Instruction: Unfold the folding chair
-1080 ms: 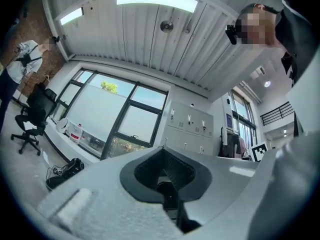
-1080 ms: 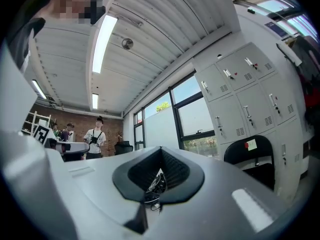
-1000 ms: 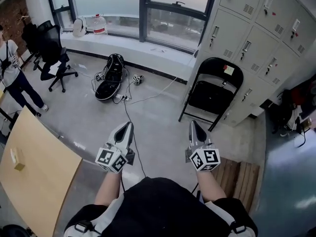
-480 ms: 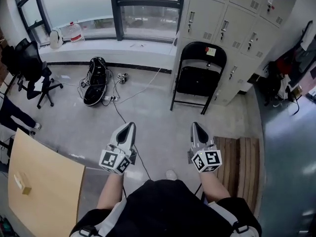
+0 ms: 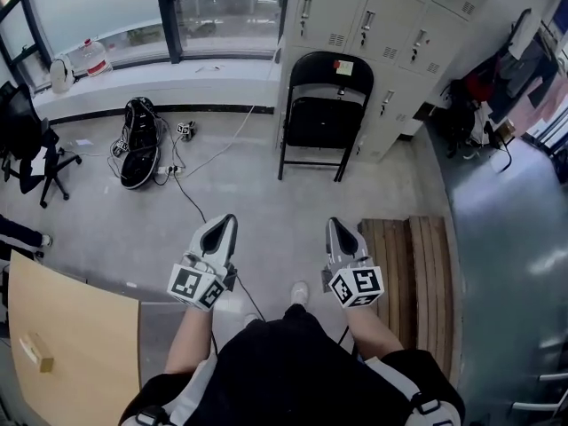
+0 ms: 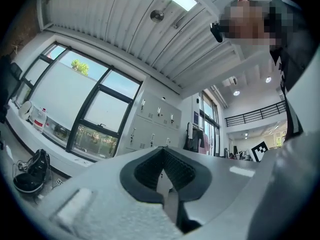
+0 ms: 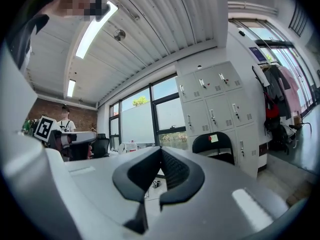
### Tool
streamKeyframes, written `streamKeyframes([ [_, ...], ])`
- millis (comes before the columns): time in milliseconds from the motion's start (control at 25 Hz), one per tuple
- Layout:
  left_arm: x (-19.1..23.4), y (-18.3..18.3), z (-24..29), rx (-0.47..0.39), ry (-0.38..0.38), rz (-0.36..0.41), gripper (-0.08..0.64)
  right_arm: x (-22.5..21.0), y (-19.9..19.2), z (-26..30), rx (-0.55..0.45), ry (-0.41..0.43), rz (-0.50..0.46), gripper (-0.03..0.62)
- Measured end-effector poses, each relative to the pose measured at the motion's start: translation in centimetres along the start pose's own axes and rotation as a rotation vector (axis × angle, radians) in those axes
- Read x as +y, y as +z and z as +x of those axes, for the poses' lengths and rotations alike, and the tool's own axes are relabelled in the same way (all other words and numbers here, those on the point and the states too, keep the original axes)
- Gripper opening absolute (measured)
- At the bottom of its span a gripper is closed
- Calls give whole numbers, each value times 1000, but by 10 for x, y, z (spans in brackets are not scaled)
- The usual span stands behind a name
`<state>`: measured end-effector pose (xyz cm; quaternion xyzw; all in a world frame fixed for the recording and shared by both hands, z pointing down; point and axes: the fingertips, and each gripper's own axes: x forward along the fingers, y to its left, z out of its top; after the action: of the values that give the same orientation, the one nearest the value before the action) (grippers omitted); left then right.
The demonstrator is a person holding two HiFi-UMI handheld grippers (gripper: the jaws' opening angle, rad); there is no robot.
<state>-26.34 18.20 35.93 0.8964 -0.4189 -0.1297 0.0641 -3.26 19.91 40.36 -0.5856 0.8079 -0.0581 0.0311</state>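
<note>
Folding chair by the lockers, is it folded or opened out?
Folded: the folding chair leans flat against the lockers, seat swung up against its back.

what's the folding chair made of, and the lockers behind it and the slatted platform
Folding chair: likely painted metal, thin black tubes with slight sheen; seat possibly vinyl. Lockers: pale grey painted sheet metal, judging by vent slots. Slatted platform: bare wood, brown planks with gaps.

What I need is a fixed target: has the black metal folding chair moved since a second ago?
No. The black metal folding chair stands against the same grey lockers; only the camera turned.
</note>
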Motion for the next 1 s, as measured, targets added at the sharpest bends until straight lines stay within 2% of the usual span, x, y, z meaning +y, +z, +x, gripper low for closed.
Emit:
streamKeyframes([
  [200,-7,-9,24,6,-16,0,5,-24,8,5,-18,-2,3,3],
  [320,-17,-7,44,6,-41,4,5,-55,13,13,-29,-23,4,3],
  [600,-20,-13,106,0,-35,22,5,-128,24,37,-65,-65,23,3],
  [880,-33,-47,168,-3,-40,7,5,-187,35,46,-64,-72,14,4],
  [1000,-44,-60,193,11,-49,-14,5,-216,39,40,-68,-106,22,3],
])
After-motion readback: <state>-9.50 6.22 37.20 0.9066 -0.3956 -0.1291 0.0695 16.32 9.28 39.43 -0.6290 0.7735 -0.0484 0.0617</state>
